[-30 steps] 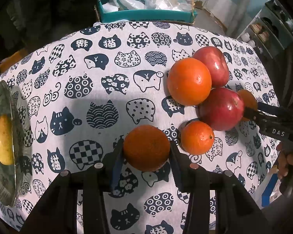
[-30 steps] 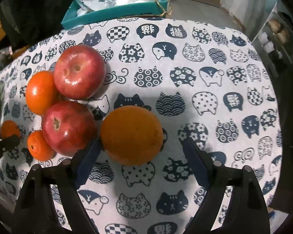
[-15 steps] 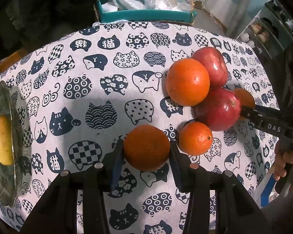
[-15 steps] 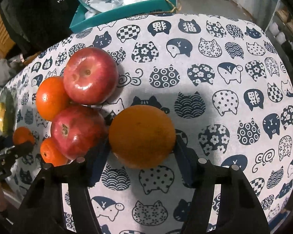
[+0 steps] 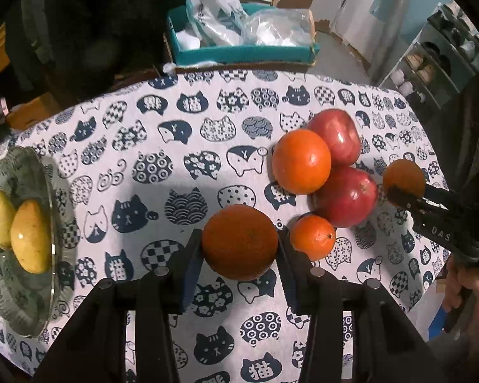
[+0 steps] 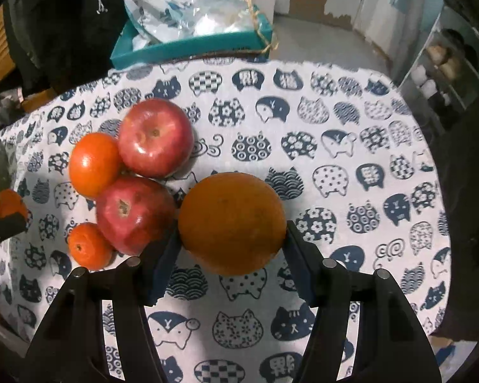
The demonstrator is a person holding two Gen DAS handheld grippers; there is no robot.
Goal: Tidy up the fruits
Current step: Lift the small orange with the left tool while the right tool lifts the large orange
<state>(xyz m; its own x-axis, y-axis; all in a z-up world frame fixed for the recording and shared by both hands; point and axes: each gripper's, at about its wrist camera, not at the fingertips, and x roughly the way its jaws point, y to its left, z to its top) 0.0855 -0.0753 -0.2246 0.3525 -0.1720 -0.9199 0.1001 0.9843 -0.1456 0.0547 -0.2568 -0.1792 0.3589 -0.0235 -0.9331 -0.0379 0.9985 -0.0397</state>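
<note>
My left gripper [image 5: 239, 249] is shut on an orange [image 5: 239, 242] and holds it above the cat-print tablecloth. My right gripper [image 6: 231, 239] is shut on a larger orange [image 6: 232, 222], also lifted; it shows in the left wrist view [image 5: 404, 177] too. A cluster stays on the cloth: two red apples [image 6: 155, 137] [image 6: 134, 214], an orange [image 6: 94, 164] and a small tangerine [image 6: 87, 245]. A glass plate [image 5: 52, 210] at the left holds two yellow mangoes [image 5: 30, 236].
A teal box [image 5: 246, 52] with plastic bags stands beyond the table's far edge. A shelf rack [image 5: 431, 63] is at the far right. The tablecloth [image 5: 163, 146] between plate and fruit cluster is bare.
Both grippers have risen with their oranges. The right gripper closed on its orange, which lay between open jaws a second ago.
</note>
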